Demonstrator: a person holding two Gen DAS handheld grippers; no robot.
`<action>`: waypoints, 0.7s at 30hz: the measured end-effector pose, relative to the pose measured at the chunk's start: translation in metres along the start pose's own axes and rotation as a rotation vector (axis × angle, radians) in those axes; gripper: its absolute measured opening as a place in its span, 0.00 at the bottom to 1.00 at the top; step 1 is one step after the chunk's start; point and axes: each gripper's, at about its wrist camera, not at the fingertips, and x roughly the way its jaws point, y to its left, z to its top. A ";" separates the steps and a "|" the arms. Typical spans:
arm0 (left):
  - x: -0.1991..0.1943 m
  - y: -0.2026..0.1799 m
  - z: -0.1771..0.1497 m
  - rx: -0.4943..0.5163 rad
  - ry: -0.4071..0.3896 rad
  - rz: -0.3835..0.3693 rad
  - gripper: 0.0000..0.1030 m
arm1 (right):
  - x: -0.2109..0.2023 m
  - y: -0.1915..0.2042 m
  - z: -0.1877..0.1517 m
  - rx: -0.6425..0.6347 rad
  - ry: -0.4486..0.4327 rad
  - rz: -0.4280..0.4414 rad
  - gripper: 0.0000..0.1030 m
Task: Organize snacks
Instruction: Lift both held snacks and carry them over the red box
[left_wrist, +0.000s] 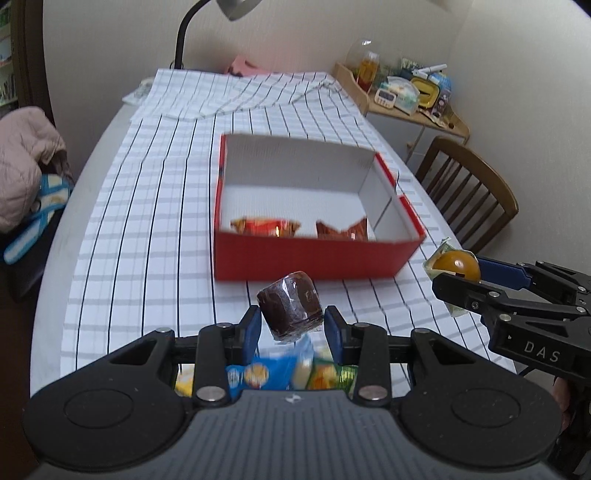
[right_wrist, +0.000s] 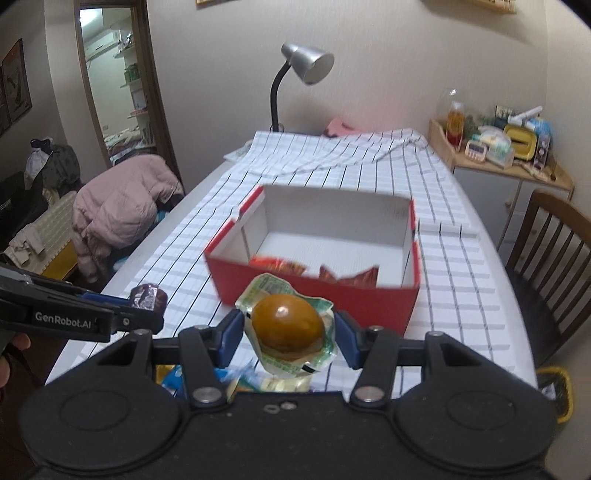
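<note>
**Snacks held in both grippers, in front of the red box**

The brown wrapped cake (left_wrist: 290, 305) is clamped between the blue pads of the left gripper (left_wrist: 291, 328), lifted above the striped tablecloth (left_wrist: 147, 206). The right gripper (right_wrist: 290, 334) grasps a brown egg in a clear packet (right_wrist: 288, 325), also in the air. Just ahead of both tools stands the red box (left_wrist: 317, 258), open on top, with two orange snack packets (left_wrist: 266, 226) against its near wall. That near wall rises between the held snacks and the box floor. Under the grippers lie more colourful snack bags (left_wrist: 266, 373). Far behind the box stands a desk lamp (right_wrist: 295, 81).
</note>
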 end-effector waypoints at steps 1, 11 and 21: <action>0.002 -0.001 0.006 0.002 -0.005 0.003 0.35 | 0.002 -0.003 0.005 0.002 -0.004 -0.003 0.52; 0.039 -0.004 0.060 0.028 -0.027 0.074 0.35 | 0.044 -0.037 0.042 0.011 0.007 -0.045 0.52; 0.096 0.005 0.107 0.023 0.025 0.121 0.35 | 0.094 -0.055 0.064 -0.019 0.054 -0.046 0.52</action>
